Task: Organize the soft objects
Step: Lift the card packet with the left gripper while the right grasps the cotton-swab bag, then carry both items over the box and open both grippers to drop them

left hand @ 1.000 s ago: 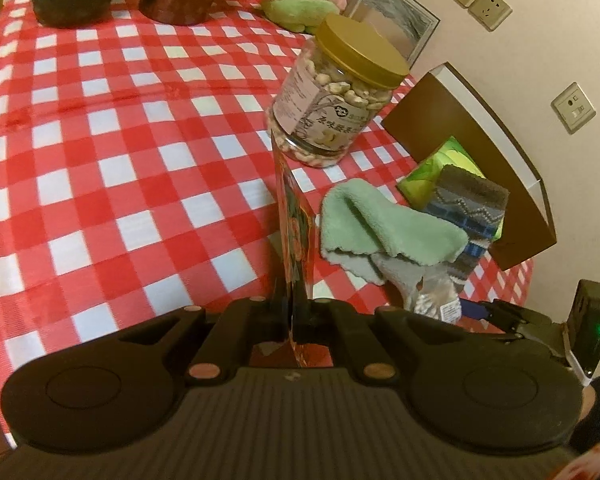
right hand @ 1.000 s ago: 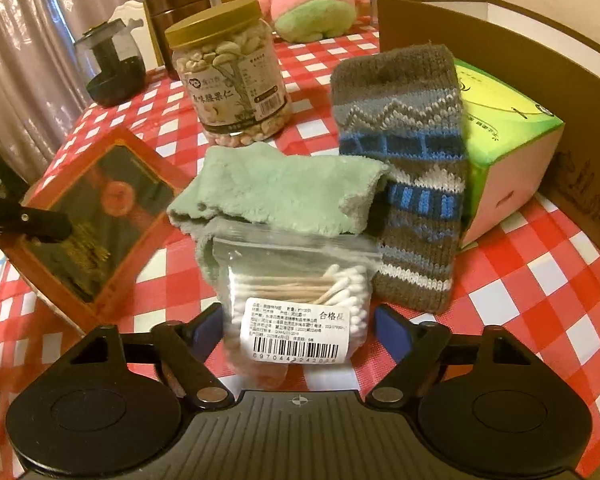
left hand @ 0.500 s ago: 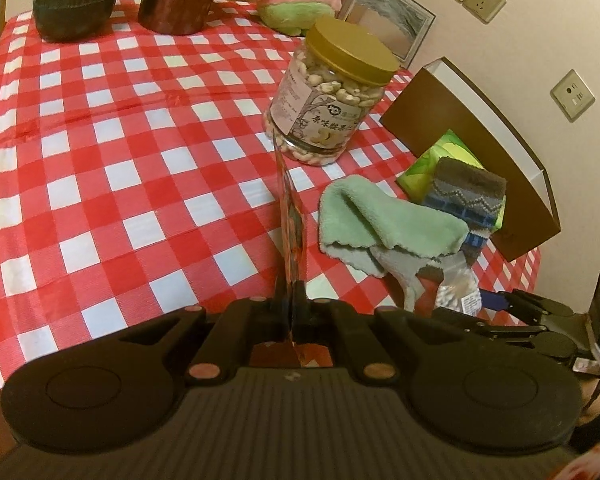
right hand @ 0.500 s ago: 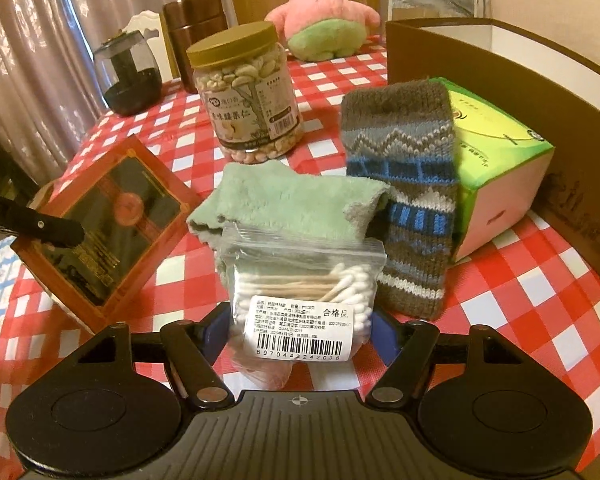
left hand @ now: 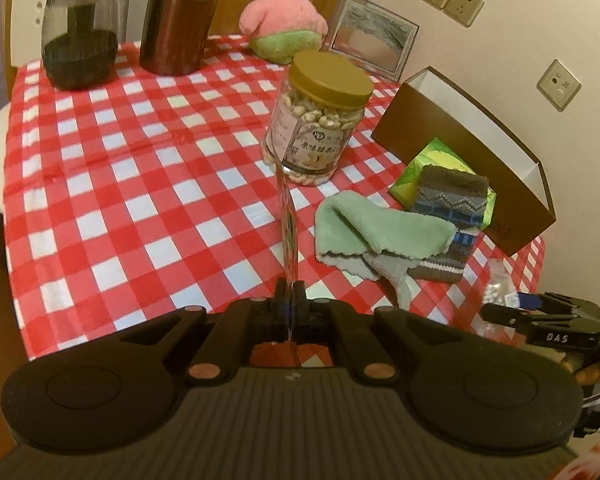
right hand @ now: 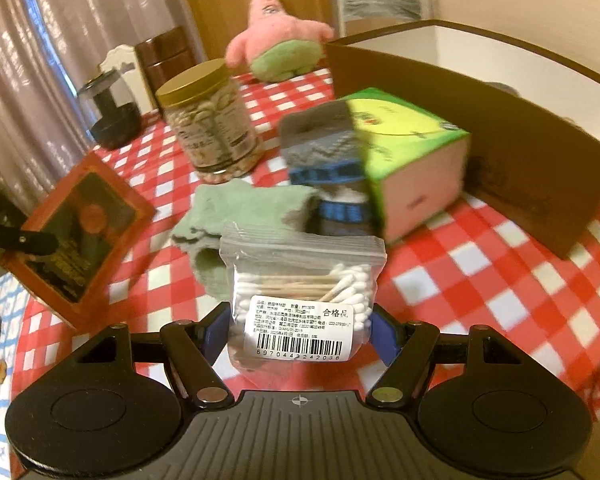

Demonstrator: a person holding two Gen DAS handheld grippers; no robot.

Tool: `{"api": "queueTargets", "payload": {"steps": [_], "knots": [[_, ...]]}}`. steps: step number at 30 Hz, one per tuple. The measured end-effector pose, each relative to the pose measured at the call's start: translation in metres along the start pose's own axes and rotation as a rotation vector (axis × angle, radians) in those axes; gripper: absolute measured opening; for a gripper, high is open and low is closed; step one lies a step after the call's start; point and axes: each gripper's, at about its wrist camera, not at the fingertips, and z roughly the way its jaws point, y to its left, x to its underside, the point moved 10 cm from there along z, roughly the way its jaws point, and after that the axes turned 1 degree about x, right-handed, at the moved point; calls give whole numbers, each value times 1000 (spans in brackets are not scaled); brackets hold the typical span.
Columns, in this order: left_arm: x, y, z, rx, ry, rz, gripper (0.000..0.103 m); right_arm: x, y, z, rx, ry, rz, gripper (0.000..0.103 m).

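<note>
Both grippers have risen and drawn back from the table since a second ago: in the left wrist view more of the far table shows, and in the right wrist view the bag of cotton swabs (right hand: 300, 300) has come up off the cloth pile with its bottom edge free.

The right gripper (right hand: 300, 334) is clamped on that bag from both sides, its blue pads pressing the plastic at lower centre of the frame. The left gripper (left hand: 289, 294) is closed tight on a thin flat packet (left hand: 286, 216), seen edge-on as a sliver running up the middle of its view; the right wrist view shows it at left as a red-framed dark panel.

The soft things lie together on the checked tablecloth (left hand: 112, 168). A green towel (right hand: 244, 208) sits just beyond the bag, touching a knitted sock (right hand: 324, 160) that leans over a green tissue box (right hand: 412, 152). A brown box (right hand: 500, 136) stands open behind them at upper right, and a pink plush (right hand: 276, 44) rests at the far edge, beyond the nut jar (right hand: 210, 120).

My judgement is that the box is the likely destination. It lies ahead and to the right of the right gripper, long side angled across the frame, with the tissue box between. That hand is the nearer one; the bag would have to clear the near wall before release.
</note>
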Motion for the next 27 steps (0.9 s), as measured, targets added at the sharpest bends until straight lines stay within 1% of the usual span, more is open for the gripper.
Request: {"api": "queueTargets", "payload": {"steps": [6, 15, 22, 27], "knots": [[-12, -11, -13, -6, -30, 39, 0, 5, -32, -25, 48, -10, 56, 71], [-39, -51, -15, 36, -67, 132, 0, 4, -79, -58, 116, -48, 129, 71], [-67, -83, -3, 65, -89, 213, 0, -5, -111, -85, 156, -97, 167, 71], [-95, -103, 12, 70, -106, 285, 0, -21, -132, -101, 183, -135, 180, 71]]}}
